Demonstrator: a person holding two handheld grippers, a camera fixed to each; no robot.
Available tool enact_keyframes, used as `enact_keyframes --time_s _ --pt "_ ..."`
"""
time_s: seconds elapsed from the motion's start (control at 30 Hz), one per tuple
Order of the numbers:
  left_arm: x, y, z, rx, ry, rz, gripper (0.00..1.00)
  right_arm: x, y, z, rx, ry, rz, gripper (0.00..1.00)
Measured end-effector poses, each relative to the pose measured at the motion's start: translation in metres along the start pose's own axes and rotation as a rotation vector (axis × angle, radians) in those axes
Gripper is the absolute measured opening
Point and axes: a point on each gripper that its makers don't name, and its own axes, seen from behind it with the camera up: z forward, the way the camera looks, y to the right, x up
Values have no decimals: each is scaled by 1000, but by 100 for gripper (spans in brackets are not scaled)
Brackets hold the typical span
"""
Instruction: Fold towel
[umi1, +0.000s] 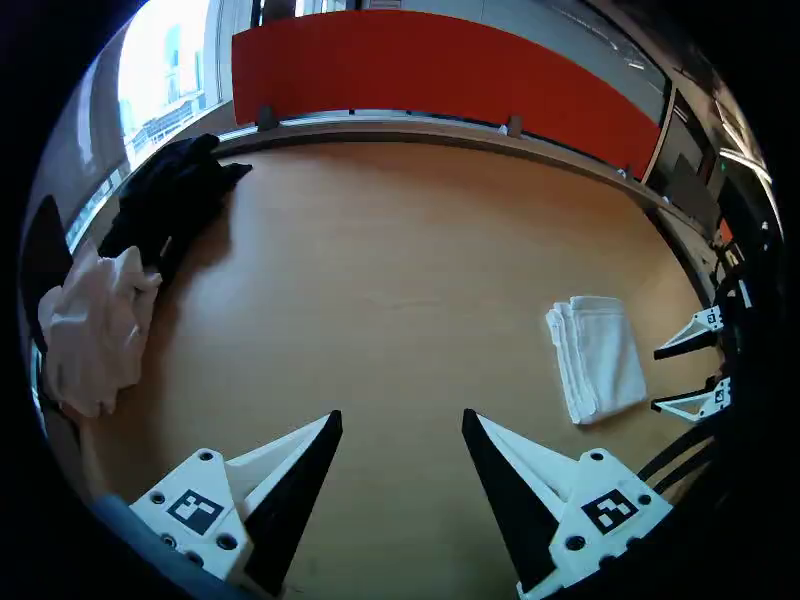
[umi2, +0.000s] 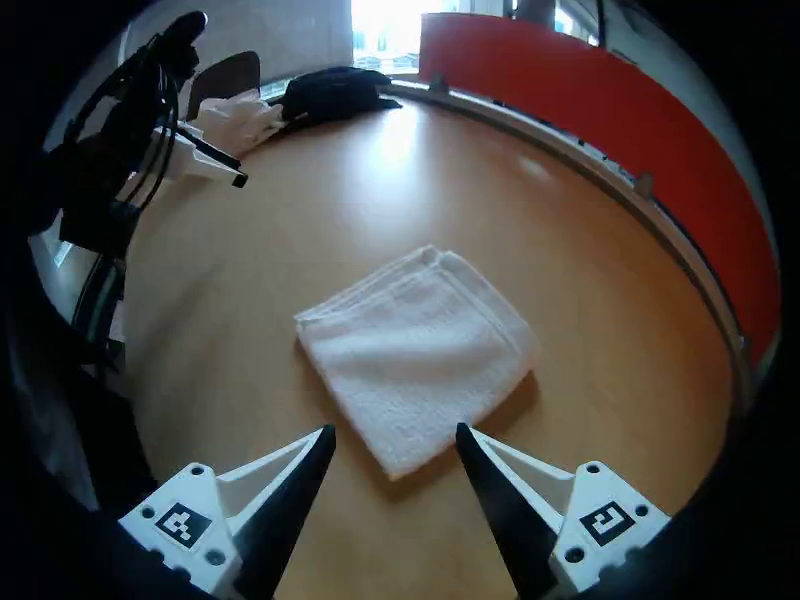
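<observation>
Black garment (umi1: 170, 200), red panel (umi1: 440, 75), wooden table (umi1: 400, 260)

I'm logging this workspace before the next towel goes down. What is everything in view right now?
folded towel: one, white, flat on the table just ahead of the right gripper
table: one, light wood, under everything
partition panel: one, red, standing along the table's far edge
heap of cloth: one, black, at the table's far corner near the window
crumpled cloth: one pile, white, beside the black heap at the table's edge
window: one, bright, behind that corner
left gripper: one, white with black fingers, open over bare table
right gripper: one, white with black fingers, open at the towel's near corner
</observation>
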Motion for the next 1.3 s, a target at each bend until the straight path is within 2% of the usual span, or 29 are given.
enact_keyframes --time_s 0.2,0.4,0.63,0.8,1.0,1.3 --pt "-1 0 0 1 -2 2 89 -22 5 7 -5 -35 16 89" --pt "-2 1 0 0 -2 1 89 -37 5 10 -4 -62 21 81" --pt "-3 2 0 0 -3 0 89 -42 5 13 -6 -65 26 63" --pt "-2 1 1 3 -3 -1 89 -44 6 15 -5 -65 32 46" --pt "0 1 0 5 0 -3 89 -45 5 14 -8 -65 29 34" --pt "0 1 1 5 -1 1 89 -47 5 12 -6 -59 39 9"
